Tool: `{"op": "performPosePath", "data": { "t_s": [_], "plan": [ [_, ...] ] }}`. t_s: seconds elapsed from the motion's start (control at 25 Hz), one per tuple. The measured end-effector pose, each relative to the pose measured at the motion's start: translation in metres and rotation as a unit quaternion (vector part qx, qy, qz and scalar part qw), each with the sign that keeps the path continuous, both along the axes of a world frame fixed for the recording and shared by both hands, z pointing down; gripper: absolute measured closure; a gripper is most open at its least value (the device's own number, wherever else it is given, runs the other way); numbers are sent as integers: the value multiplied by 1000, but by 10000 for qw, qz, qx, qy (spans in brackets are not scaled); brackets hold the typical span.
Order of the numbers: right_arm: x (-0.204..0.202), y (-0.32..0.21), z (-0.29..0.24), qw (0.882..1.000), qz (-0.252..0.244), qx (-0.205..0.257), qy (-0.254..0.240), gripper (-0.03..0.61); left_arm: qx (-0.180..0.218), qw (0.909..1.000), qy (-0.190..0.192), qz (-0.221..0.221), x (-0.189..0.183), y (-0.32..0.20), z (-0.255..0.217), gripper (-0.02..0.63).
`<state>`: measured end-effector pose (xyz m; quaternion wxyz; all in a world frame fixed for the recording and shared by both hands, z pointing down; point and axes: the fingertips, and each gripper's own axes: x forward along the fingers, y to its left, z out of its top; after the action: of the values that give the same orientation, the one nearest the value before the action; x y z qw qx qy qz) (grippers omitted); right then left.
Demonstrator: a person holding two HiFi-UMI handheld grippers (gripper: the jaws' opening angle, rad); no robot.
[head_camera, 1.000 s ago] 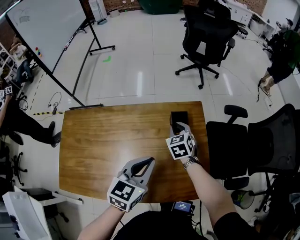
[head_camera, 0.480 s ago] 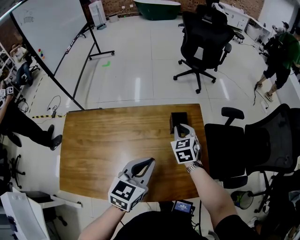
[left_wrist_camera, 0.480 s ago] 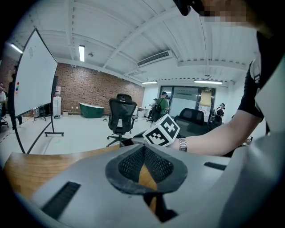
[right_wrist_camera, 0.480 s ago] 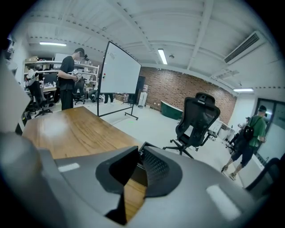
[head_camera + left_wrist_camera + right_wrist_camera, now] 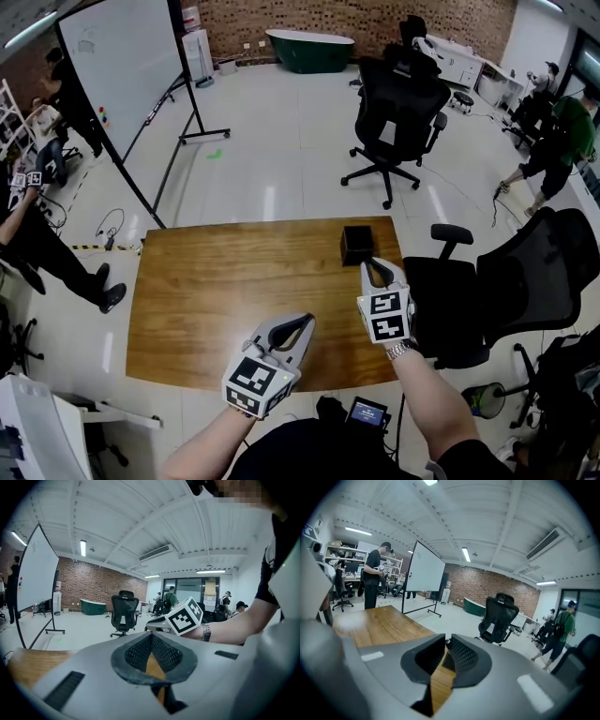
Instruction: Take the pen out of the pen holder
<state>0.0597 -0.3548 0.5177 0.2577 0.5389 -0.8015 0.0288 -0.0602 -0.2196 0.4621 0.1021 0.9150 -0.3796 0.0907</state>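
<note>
The black square pen holder [image 5: 356, 246] stands on the wooden table [image 5: 216, 291] near its far right corner. My right gripper [image 5: 372, 266] hovers just on the near side of it, raised off the table. In the right gripper view its pads [image 5: 461, 654] come together at the tips of the right gripper [image 5: 446, 640] on a small dark thing, which I take to be the pen [image 5: 449, 642]. The pen holder [image 5: 443, 661] shows through the gap below. My left gripper [image 5: 302, 322] hangs over the table's near edge, the left gripper [image 5: 151, 637] shut at the tips with nothing in it.
Black office chairs [image 5: 511, 281] stand close to the table's right side, and another chair [image 5: 398, 103] is beyond it. A whiteboard on a stand [image 5: 122, 66] is at the far left. People are at the left edge [image 5: 37, 234] and far right [image 5: 553, 131].
My right gripper has lifted away from the pen holder and drawn back toward me. The left gripper rose slightly. The head view has tilted up to show more of the room.
</note>
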Motion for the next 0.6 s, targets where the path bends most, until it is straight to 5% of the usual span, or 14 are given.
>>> {"op": "performPosePath", "data": {
  "t_s": [0.6],
  "plan": [
    [-31, 190, -71, 9984, 55, 438, -365, 540, 370, 9982, 160, 440, -29, 122, -26, 609]
  ]
}}
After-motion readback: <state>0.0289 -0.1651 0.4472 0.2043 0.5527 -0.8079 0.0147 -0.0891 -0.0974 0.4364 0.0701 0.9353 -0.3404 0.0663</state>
